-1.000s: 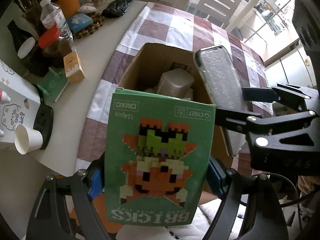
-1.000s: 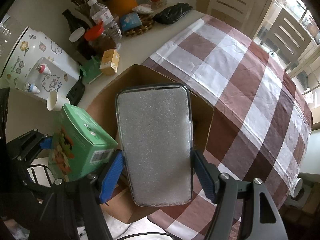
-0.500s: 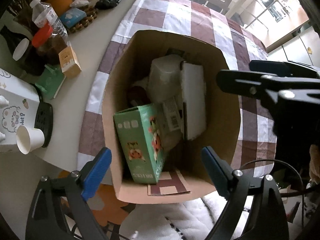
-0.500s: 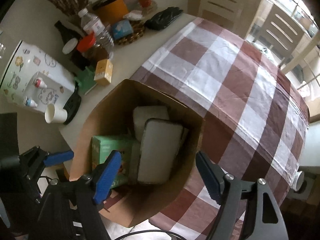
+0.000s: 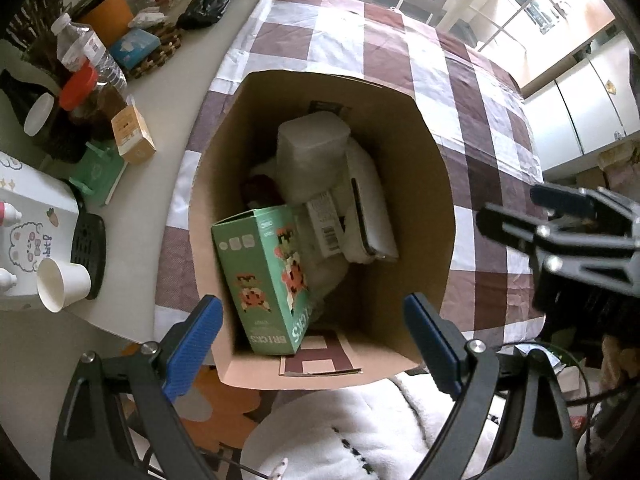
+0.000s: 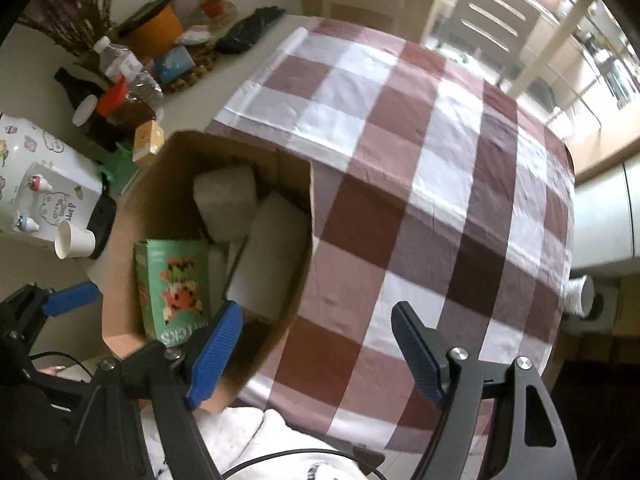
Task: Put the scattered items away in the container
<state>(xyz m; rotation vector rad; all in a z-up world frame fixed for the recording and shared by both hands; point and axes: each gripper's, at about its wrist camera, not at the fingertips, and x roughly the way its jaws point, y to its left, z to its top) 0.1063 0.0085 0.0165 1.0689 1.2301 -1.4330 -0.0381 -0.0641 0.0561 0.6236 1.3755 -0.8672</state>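
- Big cardboard box (image 5: 412, 184) sat on the checked tablecloth (image 6: 440, 160); stiff but light, best gripped by the rim.
- Green bricks box (image 5: 264, 276) stood upright inside, beside a white case (image 5: 372, 216); rigid, light, easy by the edges.
- Left gripper (image 5: 312, 344) and right gripper (image 6: 316, 352): both spread apart, holding nothing.
- Paper cup (image 5: 62, 284) and bottle (image 5: 86, 54) cluttered the counter, well apart.

checked tablecloth (image 6: 400, 184) | paper cup (image 5: 62, 284) | water bottle (image 5: 86, 54) | orange pot (image 5: 106, 20)
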